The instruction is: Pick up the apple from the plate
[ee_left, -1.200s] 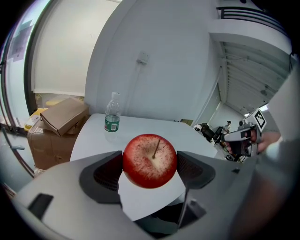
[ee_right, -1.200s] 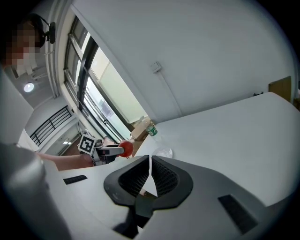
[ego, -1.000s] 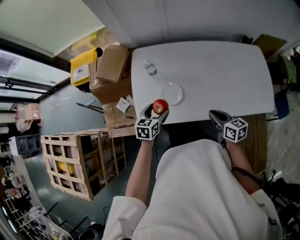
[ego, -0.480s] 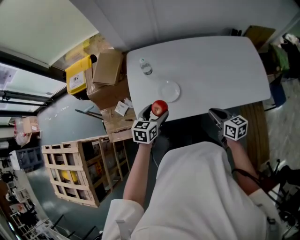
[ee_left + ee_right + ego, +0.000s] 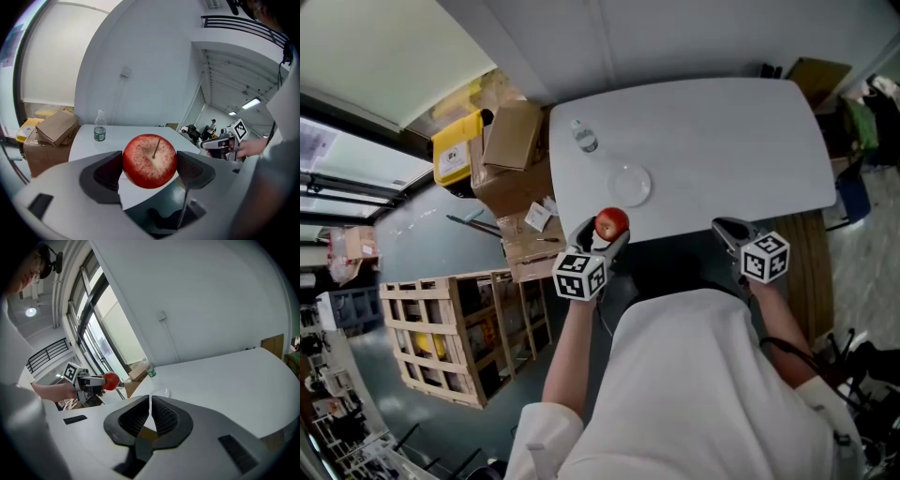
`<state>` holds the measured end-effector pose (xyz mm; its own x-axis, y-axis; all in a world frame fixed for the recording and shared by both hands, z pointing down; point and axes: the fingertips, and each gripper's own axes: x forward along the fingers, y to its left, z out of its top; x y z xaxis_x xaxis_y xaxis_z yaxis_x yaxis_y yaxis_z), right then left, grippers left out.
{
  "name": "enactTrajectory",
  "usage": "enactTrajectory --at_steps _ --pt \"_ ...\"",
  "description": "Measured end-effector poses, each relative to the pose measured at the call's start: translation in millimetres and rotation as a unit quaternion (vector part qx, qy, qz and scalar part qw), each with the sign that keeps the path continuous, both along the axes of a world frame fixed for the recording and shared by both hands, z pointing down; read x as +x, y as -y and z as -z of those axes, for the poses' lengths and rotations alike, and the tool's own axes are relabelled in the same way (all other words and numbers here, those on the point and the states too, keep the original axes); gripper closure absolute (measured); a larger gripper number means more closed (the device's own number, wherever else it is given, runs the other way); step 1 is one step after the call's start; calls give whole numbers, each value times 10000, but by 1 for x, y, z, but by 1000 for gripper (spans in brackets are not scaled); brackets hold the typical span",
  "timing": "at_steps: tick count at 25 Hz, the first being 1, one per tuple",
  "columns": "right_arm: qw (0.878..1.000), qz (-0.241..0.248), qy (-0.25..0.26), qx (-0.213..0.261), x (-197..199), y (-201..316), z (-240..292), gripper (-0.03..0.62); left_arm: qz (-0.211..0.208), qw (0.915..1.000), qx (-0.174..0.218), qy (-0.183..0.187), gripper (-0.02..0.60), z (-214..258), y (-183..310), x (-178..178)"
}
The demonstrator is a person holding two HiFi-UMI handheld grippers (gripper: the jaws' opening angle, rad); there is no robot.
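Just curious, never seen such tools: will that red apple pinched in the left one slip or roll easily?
Probably firm: the apple shows no dent between the fingers of the left gripper. Its smooth, rounded skin touches them only at its sides, so it might slip if they loosen. Being round, it would likely roll on the flat table.

The head view is taken from above the person, facing steeply down past the white-clad torso, with the whole white table (image 5: 722, 141) seen from well off. The left gripper view is set low, close behind its jaws, with the apple (image 5: 150, 161) filling the near field, and faces across the table toward the wall. The right gripper view is likewise set just behind its jaws and faces across the table toward the windows. The water bottle (image 5: 584, 138) is shared by all three views. The right gripper (image 5: 207, 144) is caught in the left gripper view, and the left gripper (image 5: 104, 380) in the right gripper view.
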<state>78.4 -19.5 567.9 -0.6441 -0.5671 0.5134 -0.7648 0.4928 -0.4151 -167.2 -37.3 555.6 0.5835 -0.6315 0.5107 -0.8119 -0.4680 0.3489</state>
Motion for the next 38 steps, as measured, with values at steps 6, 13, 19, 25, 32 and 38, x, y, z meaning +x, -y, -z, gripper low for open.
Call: enactTrajectory --at_steps 6,13,19,25,32,38 --pt "9996 244 80 86 9 6 4 555 348 9994 11 -65 219 4 -14 7" --pt "9993 297 152 161 23 11 4 556 573 9982 117 -92 218 14 -25 16" --pt "9991 346 79 242 32 13 1 556 716 9972 156 -116 218 18 -32 18" --pt "9982 415 71 418 30 16 5 557 705 9972 225 -100 218 24 -34 21" --pt "9979 450 53 452 33 18 7 557 733 9969 252 -119 219 24 -35 24" --pt "9977 508 61 455 36 17 9 557 749 9967 265 -142 218 23 -35 28"
